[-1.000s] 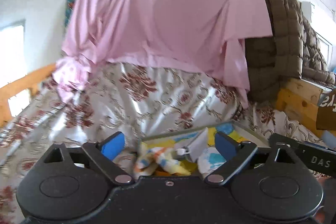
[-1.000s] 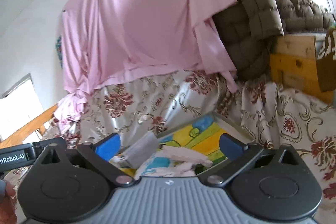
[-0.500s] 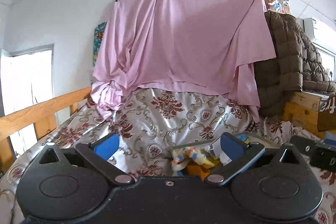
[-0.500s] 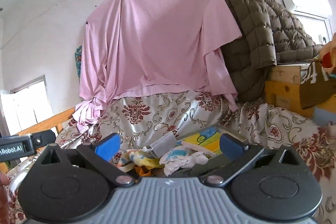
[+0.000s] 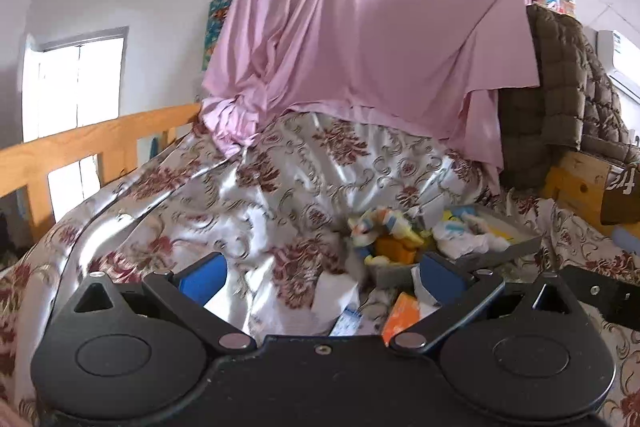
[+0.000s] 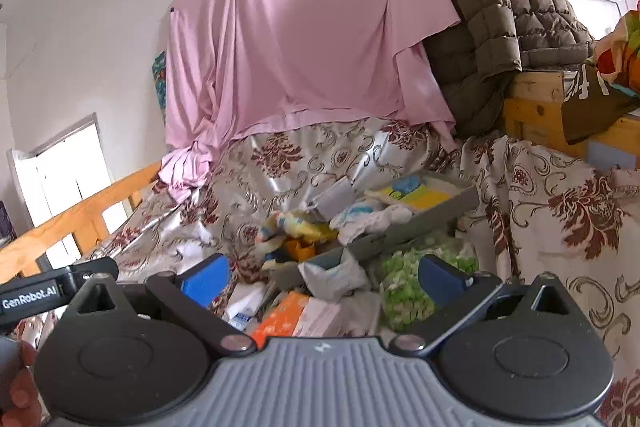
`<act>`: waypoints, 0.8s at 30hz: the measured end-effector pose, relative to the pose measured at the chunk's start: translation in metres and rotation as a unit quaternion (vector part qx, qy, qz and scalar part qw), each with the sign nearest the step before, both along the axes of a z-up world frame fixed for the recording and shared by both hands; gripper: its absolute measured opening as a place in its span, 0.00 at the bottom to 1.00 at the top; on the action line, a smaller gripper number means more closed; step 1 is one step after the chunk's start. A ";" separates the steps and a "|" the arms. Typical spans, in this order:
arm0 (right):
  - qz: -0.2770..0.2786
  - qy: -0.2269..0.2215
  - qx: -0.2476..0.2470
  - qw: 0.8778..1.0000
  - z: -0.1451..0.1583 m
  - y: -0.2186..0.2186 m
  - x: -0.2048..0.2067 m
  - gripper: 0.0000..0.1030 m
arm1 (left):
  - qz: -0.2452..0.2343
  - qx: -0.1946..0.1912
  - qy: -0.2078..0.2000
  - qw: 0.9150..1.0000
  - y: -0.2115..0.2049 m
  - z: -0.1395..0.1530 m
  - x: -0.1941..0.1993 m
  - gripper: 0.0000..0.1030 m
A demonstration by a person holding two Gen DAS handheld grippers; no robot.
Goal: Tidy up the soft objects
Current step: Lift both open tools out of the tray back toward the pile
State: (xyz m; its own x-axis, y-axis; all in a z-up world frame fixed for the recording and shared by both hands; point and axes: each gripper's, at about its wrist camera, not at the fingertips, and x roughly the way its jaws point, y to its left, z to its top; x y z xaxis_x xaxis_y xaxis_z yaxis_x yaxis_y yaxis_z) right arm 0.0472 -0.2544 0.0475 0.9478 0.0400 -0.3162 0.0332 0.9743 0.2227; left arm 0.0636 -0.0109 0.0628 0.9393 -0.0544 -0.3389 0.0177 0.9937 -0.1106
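Satin floral bedspread (image 5: 304, 183) fills the left wrist view; the left gripper (image 5: 320, 273) is spread wide and empty, soft toys (image 5: 384, 231) piled in a grey tray (image 5: 516, 247) at two o'clock. From the right wrist, the right gripper (image 6: 322, 273) gapes empty over tissue packets (image 6: 296, 311) outside the tray, probably awaiting sorting.

My gripper bodies hid the near packets (image 6: 280, 319); the soft pile (image 5: 384, 231) was too blurred to sort, and the tray's (image 6: 400, 231) underside items stayed unclear.
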 end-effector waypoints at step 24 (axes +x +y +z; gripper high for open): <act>0.014 0.089 -0.079 0.993 -0.022 0.043 0.004 1.00 | 0.103 -0.003 0.153 0.983 0.030 -0.051 0.008 0.99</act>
State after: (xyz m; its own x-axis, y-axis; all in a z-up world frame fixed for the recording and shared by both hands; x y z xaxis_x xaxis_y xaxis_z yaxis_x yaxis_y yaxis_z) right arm 0.0513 -0.2115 0.0260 0.8754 0.0016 -0.4835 0.0314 0.9977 0.0602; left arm 0.0719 0.0189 0.0113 0.7849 0.1240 -0.6071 -0.2194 0.9719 -0.0852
